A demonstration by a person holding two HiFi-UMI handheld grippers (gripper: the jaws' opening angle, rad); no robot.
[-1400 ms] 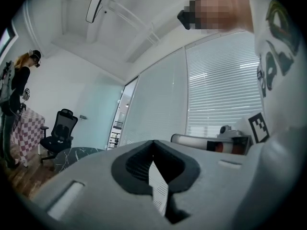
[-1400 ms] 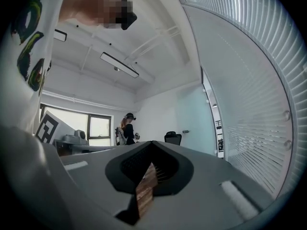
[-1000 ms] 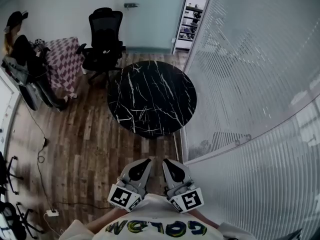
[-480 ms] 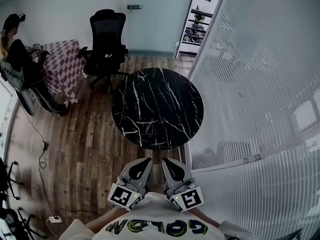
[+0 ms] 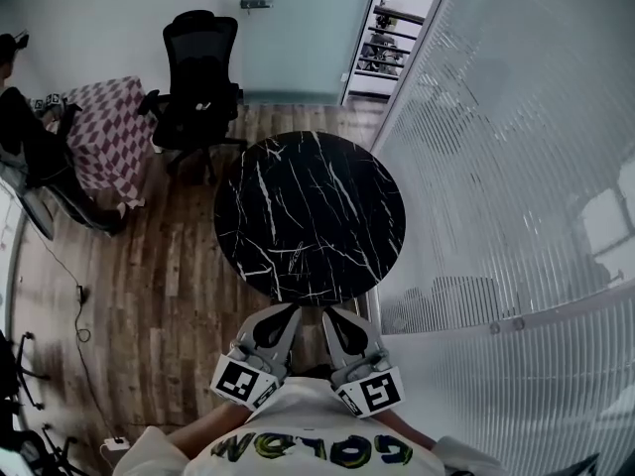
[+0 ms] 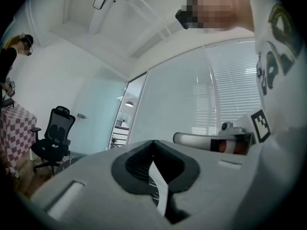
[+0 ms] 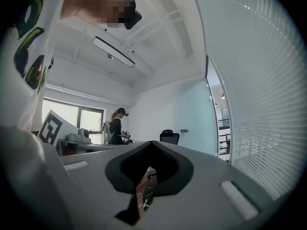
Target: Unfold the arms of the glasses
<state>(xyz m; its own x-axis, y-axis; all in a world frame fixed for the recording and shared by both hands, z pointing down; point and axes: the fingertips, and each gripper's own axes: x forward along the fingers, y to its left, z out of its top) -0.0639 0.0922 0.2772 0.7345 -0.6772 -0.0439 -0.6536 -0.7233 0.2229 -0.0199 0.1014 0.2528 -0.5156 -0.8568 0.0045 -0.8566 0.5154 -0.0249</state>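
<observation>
No glasses show in any view. In the head view my left gripper [image 5: 285, 313] and right gripper [image 5: 331, 316] are held side by side close to my chest, both pointing level toward a round black marble table [image 5: 310, 214] whose near edge lies just ahead of their tips. Both are shut with nothing between the jaws. The left gripper [image 6: 153, 143] and the right gripper [image 7: 151, 143] each show their grey jaws pressed together in their own views. The table top looks bare.
A black office chair [image 5: 195, 79] stands beyond the table at the left. A checked-cloth table [image 5: 99, 127] and a seated person [image 5: 25, 137] are at far left. A ribbed glass partition [image 5: 496, 167] runs along the right. Cables [image 5: 79, 296] lie on the wooden floor.
The table has drawn nearer to my grippers' tips as I walked forward. Both grippers stay shut and side by side.
</observation>
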